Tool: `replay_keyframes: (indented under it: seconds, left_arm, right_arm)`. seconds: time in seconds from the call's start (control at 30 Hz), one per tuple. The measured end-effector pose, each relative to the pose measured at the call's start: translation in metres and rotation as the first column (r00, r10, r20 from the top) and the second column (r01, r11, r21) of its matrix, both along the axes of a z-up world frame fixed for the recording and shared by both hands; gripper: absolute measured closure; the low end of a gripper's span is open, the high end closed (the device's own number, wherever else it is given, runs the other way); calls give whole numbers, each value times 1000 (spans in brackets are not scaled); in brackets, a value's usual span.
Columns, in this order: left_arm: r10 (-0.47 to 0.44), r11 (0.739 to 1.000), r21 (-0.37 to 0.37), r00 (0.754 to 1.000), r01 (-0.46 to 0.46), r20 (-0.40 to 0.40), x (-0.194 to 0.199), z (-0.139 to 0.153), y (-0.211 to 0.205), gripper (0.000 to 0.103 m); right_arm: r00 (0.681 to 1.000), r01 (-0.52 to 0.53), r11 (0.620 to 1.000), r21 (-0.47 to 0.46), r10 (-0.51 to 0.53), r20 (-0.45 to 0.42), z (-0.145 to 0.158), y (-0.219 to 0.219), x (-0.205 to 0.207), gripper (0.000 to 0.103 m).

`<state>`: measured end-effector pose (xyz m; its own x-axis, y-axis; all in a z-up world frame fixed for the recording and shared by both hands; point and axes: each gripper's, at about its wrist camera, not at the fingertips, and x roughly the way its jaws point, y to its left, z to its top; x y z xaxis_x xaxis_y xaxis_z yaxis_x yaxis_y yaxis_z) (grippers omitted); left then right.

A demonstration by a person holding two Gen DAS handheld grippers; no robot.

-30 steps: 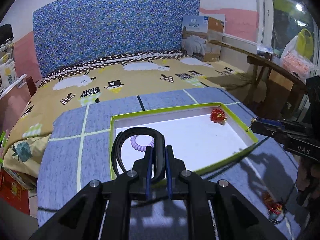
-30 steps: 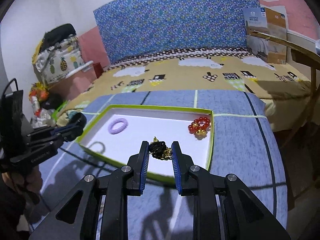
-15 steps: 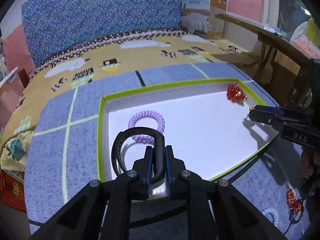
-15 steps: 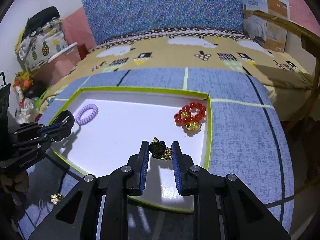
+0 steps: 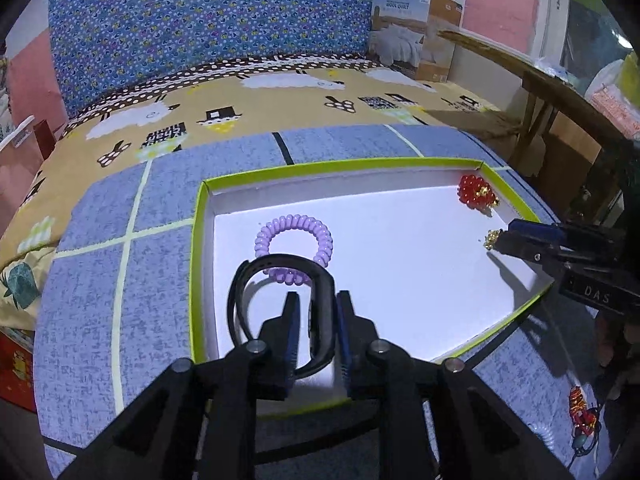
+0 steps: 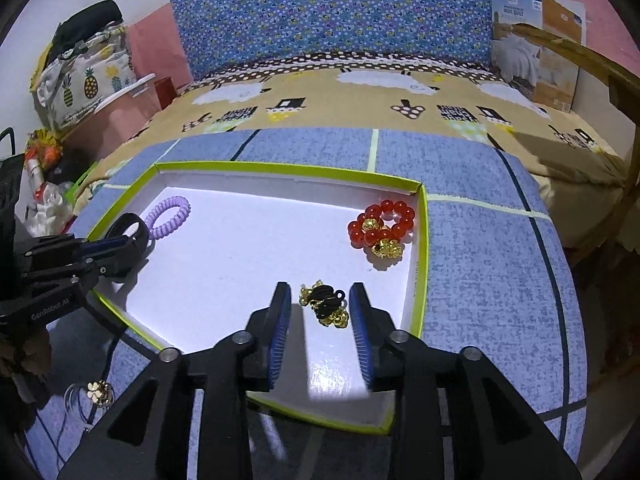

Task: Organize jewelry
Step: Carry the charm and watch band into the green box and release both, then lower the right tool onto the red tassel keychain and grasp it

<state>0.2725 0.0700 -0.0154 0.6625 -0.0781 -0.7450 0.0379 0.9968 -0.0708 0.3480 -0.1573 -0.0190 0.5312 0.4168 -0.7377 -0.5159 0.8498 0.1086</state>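
A white tray with a green rim lies on the blue table. In it are a purple coil tie and a red bead bracelet. My left gripper hangs over the tray's near-left corner. Its jaws are opening, and a black band stands loose between them, with a gap at the left pad. My right gripper is at the tray's right side. Its jaws are opening too, around a black-and-gold bracelet that no pad presses.
Loose pieces lie on the table outside the tray: a red-and-gold trinket, a clear coil and a gold flower charm. A bed runs behind the table, and a wooden chair stands at the right.
Both grippers sank lower over the tray. Their jaws then widened, letting go of the black band and the black-and-gold bracelet.
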Motion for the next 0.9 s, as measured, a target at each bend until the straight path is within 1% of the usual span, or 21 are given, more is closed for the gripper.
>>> replay_keyframes:
  seconds: [0.17, 0.3, 0.5, 0.63, 0.8, 0.9]
  left_arm:
    - [8, 1000, -20, 999, -7, 38, -14, 11, 3, 79]
    - [14, 999, -39, 997, -11, 75, -36, 21, 3, 79]
    - [16, 997, -74, 993, -8, 116, -77, 31, -4, 78]
    - [6, 997, -77, 992, 3, 126, -102, 33, -13, 76]
    - [-4, 996, -87, 991, 16, 135, -129, 35, -24, 76]
    - [-16, 997, -78, 989, 28, 145, -143, 37, -30, 76]
  right_arm:
    - [1000, 5, 1000, 25, -6, 24, 13, -7, -11, 70]
    - [998, 5, 999, 50, -8, 55, 25, -14, -30, 70]
    - [994, -6, 998, 69, -1, 107, 42, -23, -73, 70]
    - [993, -15, 997, 75, 6, 122, 46, -29, -104, 70]
    - [989, -24, 997, 72, 14, 147, 50, -33, -132, 70]
    - [987, -29, 997, 67, 18, 161, 52, -35, -147, 70]
